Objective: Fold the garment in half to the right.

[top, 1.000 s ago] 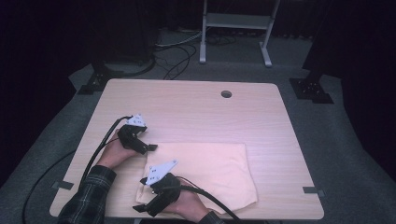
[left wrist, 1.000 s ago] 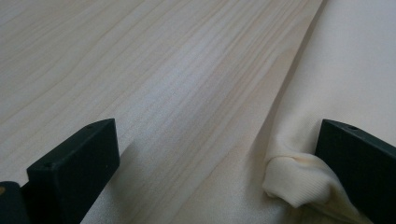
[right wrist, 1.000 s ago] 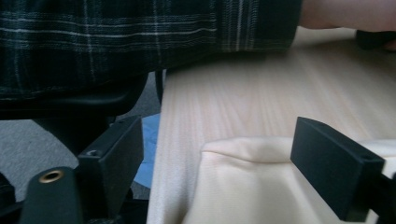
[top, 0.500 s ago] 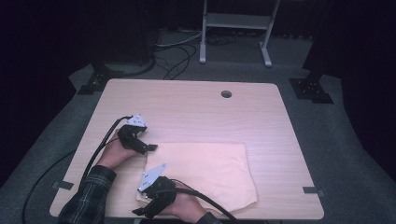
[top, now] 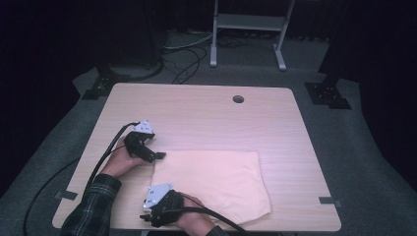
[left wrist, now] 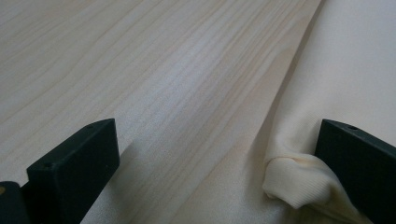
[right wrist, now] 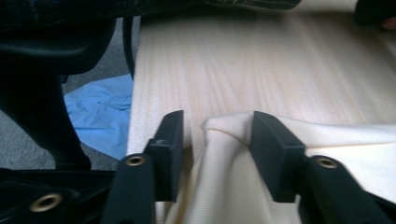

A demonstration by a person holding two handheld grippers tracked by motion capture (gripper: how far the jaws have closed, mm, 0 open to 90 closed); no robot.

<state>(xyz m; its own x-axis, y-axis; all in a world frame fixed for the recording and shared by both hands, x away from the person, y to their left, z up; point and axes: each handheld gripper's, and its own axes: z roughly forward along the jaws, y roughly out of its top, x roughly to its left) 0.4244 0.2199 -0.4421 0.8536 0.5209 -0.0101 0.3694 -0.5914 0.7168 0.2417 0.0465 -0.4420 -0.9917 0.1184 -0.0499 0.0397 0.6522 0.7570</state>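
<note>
A cream cloth (top: pixel 211 177) lies folded flat on the wooden table (top: pixel 206 118). My left gripper (top: pixel 156 156) rests at the cloth's far left corner. In the left gripper view (left wrist: pixel 215 177) its jaws stand wide open, and the rolled corner of the cloth (left wrist: pixel 299 182) lies against the right jaw. My right gripper (top: pixel 149 215) is at the near left corner, by the table's front edge. Its jaws (right wrist: pixel 217 140) have just been closing around a raised fold of cloth (right wrist: pixel 224 158). The right pad touches the fold, while a gap remains at the left pad.
A round cable hole (top: pixel 238 99) sits near the table's far edge. A blue rag (right wrist: pixel 100 114) lies on the grey floor beside the table's left side. A metal stand (top: pixel 248 22) and loose cables (top: pixel 182 54) are behind the table.
My right gripper has shifted slightly toward the cloth's near left corner at the front edge. The left gripper has stayed where it was.
</note>
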